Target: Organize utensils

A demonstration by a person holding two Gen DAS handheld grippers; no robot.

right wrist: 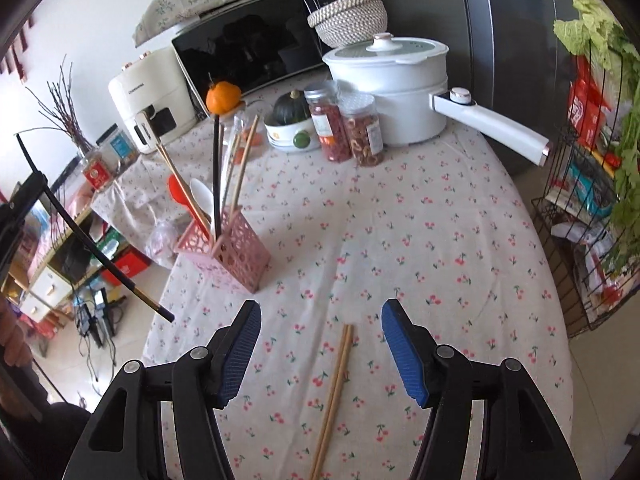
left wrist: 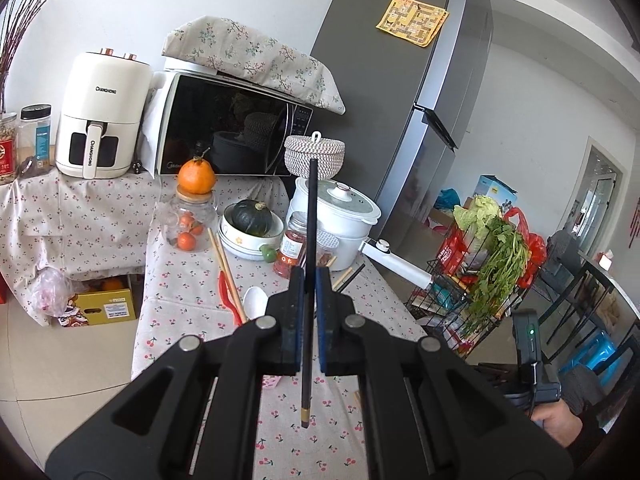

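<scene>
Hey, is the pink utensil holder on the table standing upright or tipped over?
Upright. The pink utensil holder stands on the tablecloth with chopsticks and spoons sticking up out of it.

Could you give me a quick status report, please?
Left gripper shut on black chopstick. Right gripper open above wooden chopsticks. Pink holder unobstructed.

A utensil holder (right wrist: 236, 254) stands left on the table (right wrist: 440, 240); paired chopsticks (right wrist: 334, 392) lie near; pot (right wrist: 394, 88) and jars (right wrist: 364, 128) sit far.
</scene>
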